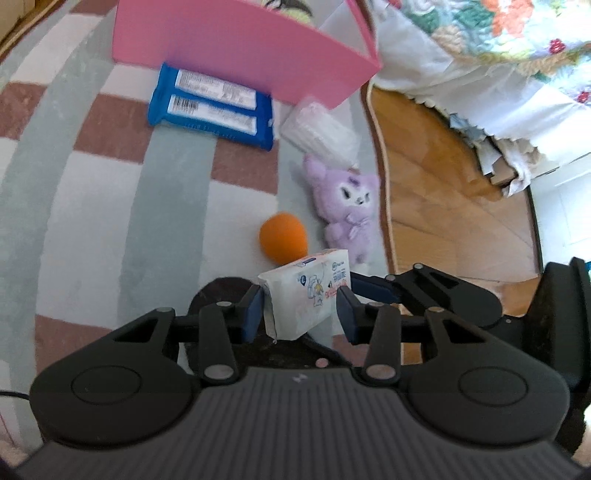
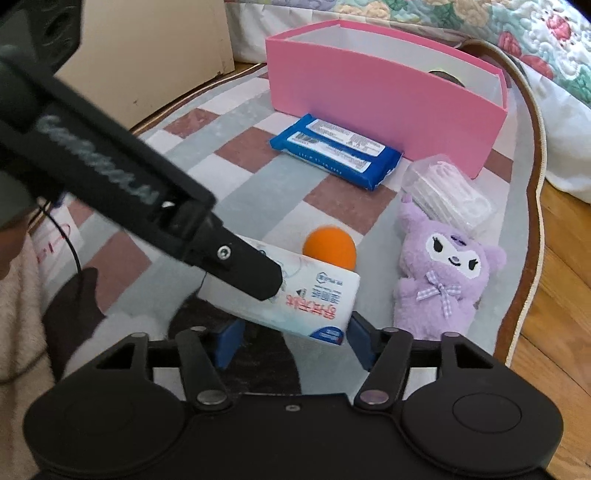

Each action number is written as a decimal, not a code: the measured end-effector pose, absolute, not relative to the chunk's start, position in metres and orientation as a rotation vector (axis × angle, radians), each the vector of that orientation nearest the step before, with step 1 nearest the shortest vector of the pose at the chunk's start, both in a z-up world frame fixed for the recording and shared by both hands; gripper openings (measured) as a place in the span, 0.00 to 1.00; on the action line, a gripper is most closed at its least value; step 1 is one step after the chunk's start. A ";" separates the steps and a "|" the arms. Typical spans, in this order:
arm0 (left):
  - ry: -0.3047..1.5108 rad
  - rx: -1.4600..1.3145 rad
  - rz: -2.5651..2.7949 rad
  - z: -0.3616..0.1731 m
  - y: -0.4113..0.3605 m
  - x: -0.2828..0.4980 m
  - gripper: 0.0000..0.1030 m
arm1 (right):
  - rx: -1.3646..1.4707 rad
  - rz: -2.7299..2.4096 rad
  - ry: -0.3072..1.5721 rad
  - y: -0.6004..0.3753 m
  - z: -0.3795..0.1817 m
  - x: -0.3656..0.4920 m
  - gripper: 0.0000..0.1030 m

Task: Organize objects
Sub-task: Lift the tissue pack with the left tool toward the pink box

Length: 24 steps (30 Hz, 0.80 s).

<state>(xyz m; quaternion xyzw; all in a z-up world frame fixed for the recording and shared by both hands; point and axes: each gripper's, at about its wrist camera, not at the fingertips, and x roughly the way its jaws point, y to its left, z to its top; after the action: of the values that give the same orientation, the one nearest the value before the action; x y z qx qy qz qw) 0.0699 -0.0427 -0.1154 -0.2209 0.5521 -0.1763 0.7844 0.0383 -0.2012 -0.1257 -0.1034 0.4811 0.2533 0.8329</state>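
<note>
A white tissue pack [image 1: 306,295] hangs above the rug, and my left gripper [image 1: 301,314] is shut on its two ends with the blue pads. In the right wrist view the same pack [image 2: 314,299] lies tilted just ahead of my right gripper [image 2: 295,343]. That gripper's jaws stand open on either side of the pack's near end, and a black finger [image 2: 255,275] of the left gripper crosses over the pack. The pink box [image 2: 369,110] stands open-topped at the back of the rug.
On the checked rug [image 2: 258,192] lie a blue wipes pack [image 2: 336,151], a clear pack of masks [image 2: 447,192], a purple plush toy [image 2: 443,273] and an orange ball [image 2: 330,245]. Wooden floor [image 2: 554,295] and a quilted bed [image 2: 517,29] border the right.
</note>
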 end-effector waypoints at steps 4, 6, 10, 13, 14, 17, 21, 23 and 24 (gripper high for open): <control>1.155 -0.453 -0.375 -0.096 -0.041 0.070 0.40 | -0.185 0.543 0.994 -0.202 -0.110 0.040 0.71; 1.132 -0.444 -0.382 -0.085 -0.039 0.071 0.40 | -0.176 0.545 0.976 -0.202 -0.101 0.042 0.71; 1.095 -0.419 -0.382 -0.061 -0.036 0.076 0.40 | -0.170 0.549 0.921 -0.202 -0.080 0.047 0.71; 1.073 -0.400 -0.386 -0.043 -0.033 0.084 0.40 | -0.171 0.556 0.897 -0.202 -0.063 0.055 0.70; 1.067 -0.399 -0.385 -0.037 -0.032 0.087 0.40 | -0.177 0.558 0.887 -0.200 -0.056 0.057 0.70; 1.039 -0.387 -0.379 -0.018 -0.026 0.099 0.40 | -0.202 0.566 0.854 -0.195 -0.037 0.069 0.70; 1.000 -0.373 -0.355 0.004 -0.018 0.120 0.40 | -0.228 0.581 0.807 -0.187 -0.013 0.090 0.70; 0.985 -0.378 -0.340 0.012 -0.012 0.132 0.40 | -0.241 0.589 0.783 -0.181 -0.003 0.102 0.70; 0.975 -0.377 -0.333 0.016 -0.010 0.138 0.40 | -0.246 0.595 0.773 -0.179 0.002 0.110 0.70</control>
<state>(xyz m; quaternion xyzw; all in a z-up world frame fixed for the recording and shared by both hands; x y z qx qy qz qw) 0.1384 -0.0102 0.0156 -0.1793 0.4634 -0.1584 0.8532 0.1095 -0.1793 0.0015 -0.1179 0.3704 0.2850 0.8762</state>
